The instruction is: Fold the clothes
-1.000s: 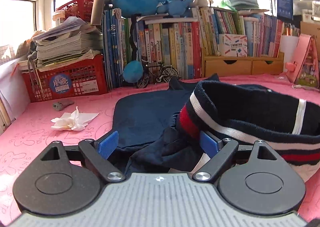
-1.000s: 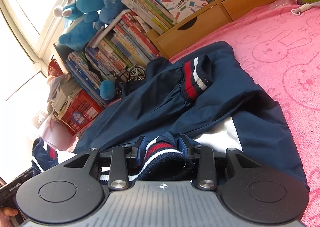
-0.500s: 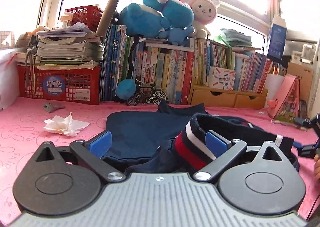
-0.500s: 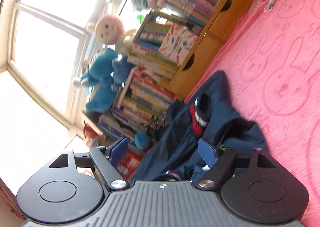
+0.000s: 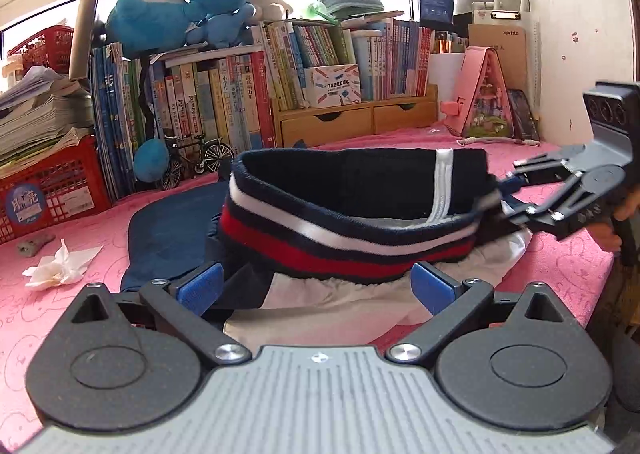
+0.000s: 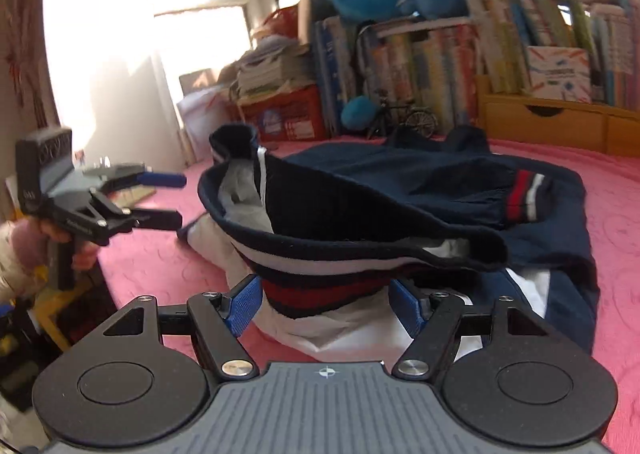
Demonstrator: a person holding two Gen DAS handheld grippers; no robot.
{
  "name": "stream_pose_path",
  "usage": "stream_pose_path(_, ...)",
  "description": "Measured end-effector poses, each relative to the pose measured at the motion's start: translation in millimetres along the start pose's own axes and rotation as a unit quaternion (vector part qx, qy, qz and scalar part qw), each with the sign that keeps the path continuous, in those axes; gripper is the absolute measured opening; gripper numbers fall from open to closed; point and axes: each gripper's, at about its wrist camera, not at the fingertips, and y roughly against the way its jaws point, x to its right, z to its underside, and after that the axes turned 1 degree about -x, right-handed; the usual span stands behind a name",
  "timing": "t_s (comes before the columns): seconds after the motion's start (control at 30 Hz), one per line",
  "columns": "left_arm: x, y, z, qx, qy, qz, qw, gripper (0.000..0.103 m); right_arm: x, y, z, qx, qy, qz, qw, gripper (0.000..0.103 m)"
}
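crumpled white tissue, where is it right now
In the left wrist view the crumpled white tissue lies on the pink cloth at the left, left of the navy jacket, in front of the red basket.

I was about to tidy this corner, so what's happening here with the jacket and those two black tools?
A person is folding a navy jacket that lies crumpled on the pink cover, with a gripper in each hand. The right gripper has the jacket's striped hem between its fingers. Its jaws have just been closing, though it is unclear whether the pads press yet. The left gripper hangs off to the side, its jaws just opened wide with nothing between them.
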Motion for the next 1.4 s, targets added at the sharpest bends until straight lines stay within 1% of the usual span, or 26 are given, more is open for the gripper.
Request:
stream_pose_path(0.07,-1,-2,-2,0.005,0.002,-0.005,1.0000,0.101,6,-3,-18,0.044,-0.034,0.046,0.997,0.069)
stream_pose_path(0.1,-2,-3,-2,0.008,0.005,-0.008,0.9999,0.101,11,-3,-27,0.070,-0.059,0.069,0.993,0.071)
stream_pose_path(0.13,-4,-4,-2,0.010,0.011,-0.013,0.9998,0.102,18,2,-32,0.103,-0.088,0.096,0.986,0.073)
stream_pose_path(0.17,-7,-6,-2,0.010,0.018,-0.016,0.9997,0.103,25,8,-34,0.139,-0.119,0.125,0.975,0.075)
stream_pose_path(0.2,-10,-8,-2,0.011,0.025,-0.019,0.9994,0.103,30,12,-36,0.161,-0.135,0.154,0.965,0.078)
stream_pose_path(0.23,-13,-9,-1,0.011,0.032,-0.022,0.9992,0.103,32,15,-35,0.167,-0.131,0.176,0.961,0.080)
stream_pose_path(0.27,-19,-13,-1,0.010,0.046,-0.026,0.9986,0.103,32,15,-34,0.158,-0.113,0.191,0.962,0.082)
stream_pose_path(0.37,-33,-24,0,0.006,0.088,-0.036,0.9955,0.103,32,11,-20,0.100,-0.051,0.228,0.967,0.082)
stream_pose_path(0.47,-46,-38,2,-0.005,0.127,-0.059,0.9902,0.103,35,3,-2,0.031,-0.023,0.233,0.972,0.082)
stream_pose_path(0.5,-48,-42,4,-0.012,0.130,-0.068,0.9891,0.103,34,1,4,0.017,-0.014,0.241,0.970,0.082)
stream_pose_path(0.57,-49,-53,9,-0.039,0.116,-0.101,0.9873,0.103,30,-3,14,-0.004,0.006,0.261,0.965,0.082)
stream_pose_path(0.63,-53,-65,13,-0.086,0.115,-0.120,0.9824,0.103,26,-7,22,-0.021,0.028,0.284,0.958,0.083)
stream_pose_path(0.67,-55,-71,15,-0.109,0.114,-0.129,0.9789,0.103,24,-9,25,-0.023,0.039,0.294,0.955,0.087)
stream_pose_path(0.77,-63,-71,18,-0.118,0.136,-0.118,0.9766,0.103,18,-13,31,-0.029,0.066,0.316,0.946,0.090)
stream_pose_path(0.87,-60,-72,18,-0.121,0.129,-0.123,0.9766,0.103,18,-15,24,-0.020,0.053,0.303,0.951,0.090)
stream_pose_path(0.97,-61,-72,17,-0.121,0.132,-0.121,0.9763,0.103,34,-16,7,0.006,-0.010,0.248,0.969,0.091)
stream_pose_path(1.03,-60,-74,16,-0.122,0.132,-0.122,0.9762,0.103,51,-27,-5,0.004,-0.058,0.215,0.975,0.091)
stream_pose_path(1.07,-60,-74,16,-0.122,0.132,-0.122,0.9762,0.103,60,-34,-11,0.001,-0.082,0.200,0.976,0.089)
stream_pose_path(1.1,-60,-74,16,-0.122,0.132,-0.122,0.9761,0.103,66,-42,-17,-0.010,-0.094,0.196,0.976,0.081)
stream_pose_path(1.13,-60,-74,15,-0.122,0.132,-0.122,0.9760,0.103,66,-51,-25,-0.019,-0.085,0.212,0.973,0.075)
stream_pose_path(1.17,-60,-75,15,-0.122,0.132,-0.122,0.9760,0.103,65,-59,-34,-0.027,-0.068,0.233,0.970,0.064)
stream_pose_path(1.2,-60,-75,15,-0.123,0.132,-0.123,0.9759,0.103,61,-65,-42,-0.021,-0.043,0.273,0.961,0.061)
stream_pose_path(1.23,-60,-75,15,-0.123,0.132,-0.123,0.9759,0.103,55,-68,-49,-0.002,-0.012,0.323,0.946,0.061)
stream_pose_path(1.3,-60,-75,15,-0.123,0.132,-0.123,0.9759,0.103,49,-69,-60,0.043,0.027,0.404,0.913,0.062)
stream_pose_path(1.33,-60,-75,15,-0.123,0.133,-0.123,0.9758,0.103,50,-65,-61,0.051,0.024,0.402,0.914,0.063)
stream_pose_path(1.4,-60,-74,15,-0.123,0.133,-0.123,0.9758,0.103,55,-54,-61,0.054,0.001,0.364,0.930,0.069)
